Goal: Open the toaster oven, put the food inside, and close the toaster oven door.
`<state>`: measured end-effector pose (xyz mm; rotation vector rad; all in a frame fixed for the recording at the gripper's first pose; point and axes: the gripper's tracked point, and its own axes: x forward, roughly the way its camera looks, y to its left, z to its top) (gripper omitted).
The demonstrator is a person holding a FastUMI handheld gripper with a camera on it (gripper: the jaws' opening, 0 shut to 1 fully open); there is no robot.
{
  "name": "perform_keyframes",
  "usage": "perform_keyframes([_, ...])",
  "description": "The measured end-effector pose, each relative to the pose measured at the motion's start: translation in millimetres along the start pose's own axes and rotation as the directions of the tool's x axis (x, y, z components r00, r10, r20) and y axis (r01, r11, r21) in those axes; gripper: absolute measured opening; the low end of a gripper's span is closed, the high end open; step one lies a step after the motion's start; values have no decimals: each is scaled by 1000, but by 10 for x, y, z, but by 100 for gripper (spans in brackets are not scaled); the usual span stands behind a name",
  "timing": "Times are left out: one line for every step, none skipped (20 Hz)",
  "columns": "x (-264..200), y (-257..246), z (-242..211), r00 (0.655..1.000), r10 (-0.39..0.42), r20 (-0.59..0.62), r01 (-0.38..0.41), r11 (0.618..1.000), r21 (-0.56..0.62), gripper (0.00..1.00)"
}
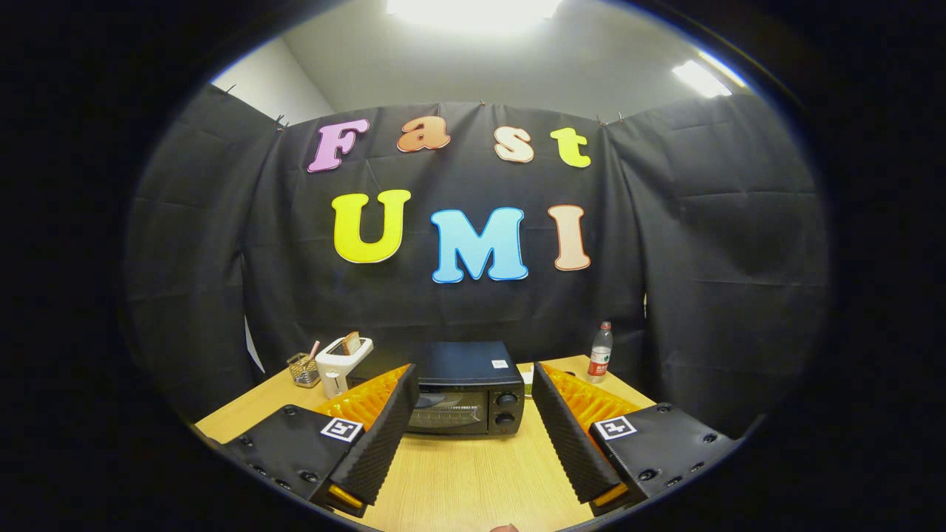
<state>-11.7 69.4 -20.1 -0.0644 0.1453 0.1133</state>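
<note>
so the toaster oven point(464, 388) sits at the far middle of the counter point(473, 473), door shut, just beyond the fingers point(473, 403), which are spread wide and holding nothing. biggest risk imo: yanking the door handle could drag the whole light box forward. the toaster point(341, 360) with bread to the far left is close enough to get clipped too.

No writing here can be read. The bottle point(601, 352) beyond the hand-held gripper point(473, 403) wears a red label, and the toaster oven point(464, 388) a small sticker, both too small.
</note>
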Motion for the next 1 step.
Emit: perform_keyframes([-18,9,26,1000,1,7,-1,1000,1,98])
